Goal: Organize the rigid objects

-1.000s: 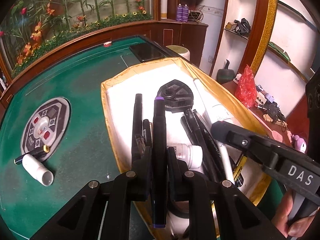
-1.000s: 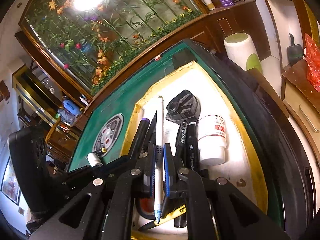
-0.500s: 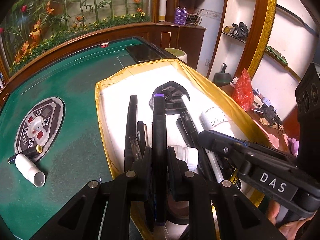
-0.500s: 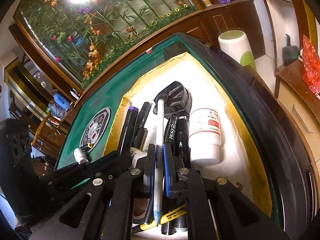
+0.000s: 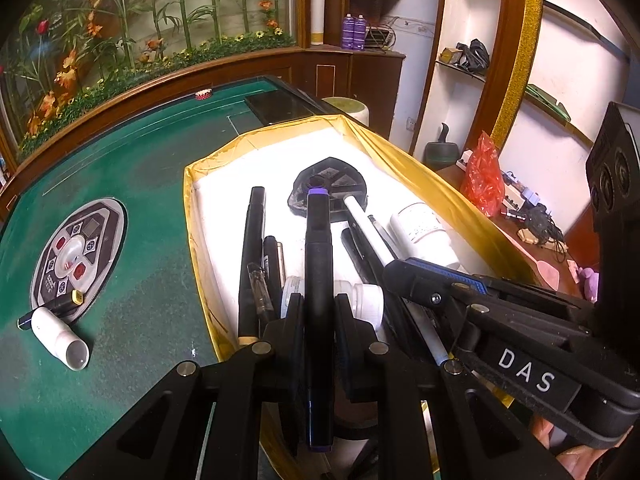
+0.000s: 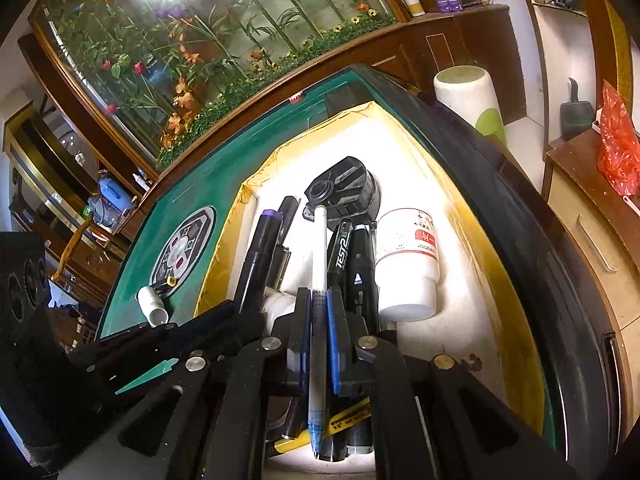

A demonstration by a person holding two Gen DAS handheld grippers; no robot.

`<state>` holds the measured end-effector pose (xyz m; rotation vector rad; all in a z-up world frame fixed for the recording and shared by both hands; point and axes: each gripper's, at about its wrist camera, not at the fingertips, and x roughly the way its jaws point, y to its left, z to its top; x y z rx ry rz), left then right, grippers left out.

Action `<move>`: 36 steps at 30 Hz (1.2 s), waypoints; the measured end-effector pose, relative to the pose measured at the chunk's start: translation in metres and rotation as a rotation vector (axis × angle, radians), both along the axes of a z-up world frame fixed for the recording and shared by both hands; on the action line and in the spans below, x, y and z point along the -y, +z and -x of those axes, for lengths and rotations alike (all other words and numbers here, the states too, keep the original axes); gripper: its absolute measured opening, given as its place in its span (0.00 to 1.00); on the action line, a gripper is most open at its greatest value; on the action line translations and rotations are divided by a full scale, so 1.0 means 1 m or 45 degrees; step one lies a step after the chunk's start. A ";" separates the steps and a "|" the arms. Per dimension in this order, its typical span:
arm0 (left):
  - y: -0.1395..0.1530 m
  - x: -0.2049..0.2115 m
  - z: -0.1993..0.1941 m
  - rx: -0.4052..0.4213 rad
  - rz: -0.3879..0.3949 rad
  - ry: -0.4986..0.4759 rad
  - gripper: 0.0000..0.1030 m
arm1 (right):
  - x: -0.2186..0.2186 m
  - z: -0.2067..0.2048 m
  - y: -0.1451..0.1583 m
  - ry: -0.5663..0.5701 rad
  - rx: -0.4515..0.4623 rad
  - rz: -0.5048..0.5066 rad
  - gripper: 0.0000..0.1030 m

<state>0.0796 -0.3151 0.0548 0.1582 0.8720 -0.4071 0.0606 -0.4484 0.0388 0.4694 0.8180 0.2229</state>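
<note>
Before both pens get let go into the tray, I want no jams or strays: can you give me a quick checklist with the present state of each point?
1. Left tongs shut on the black marker: ok.
2. Right tongs shut on the white pen: ok.
3. Both held above the gold-rimmed tray, not the green table: ok.
4. Bare tray floor under each pen: not ok; pens and a small white bottle lie below.
5. Held pens run along the same line as those lying in the tray: ok.
6. Everything gathered: not ok; a white tube lies on the table.
</note>
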 end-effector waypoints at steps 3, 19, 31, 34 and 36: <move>0.000 0.001 0.004 0.012 -0.009 -0.005 0.14 | -0.001 0.001 0.002 -0.003 -0.001 0.014 0.07; 0.013 -0.010 0.023 0.075 0.007 0.003 0.37 | -0.009 0.019 0.021 -0.022 0.030 0.109 0.36; 0.033 -0.035 0.054 0.281 -0.029 0.089 0.93 | -0.020 0.052 0.043 -0.113 0.139 0.245 0.71; 0.034 -0.052 0.064 0.343 -0.080 0.135 0.99 | -0.021 0.065 0.046 -0.187 0.185 0.313 0.80; 0.032 -0.066 0.071 0.370 -0.120 0.167 0.99 | -0.020 0.075 0.047 -0.230 0.218 0.341 0.82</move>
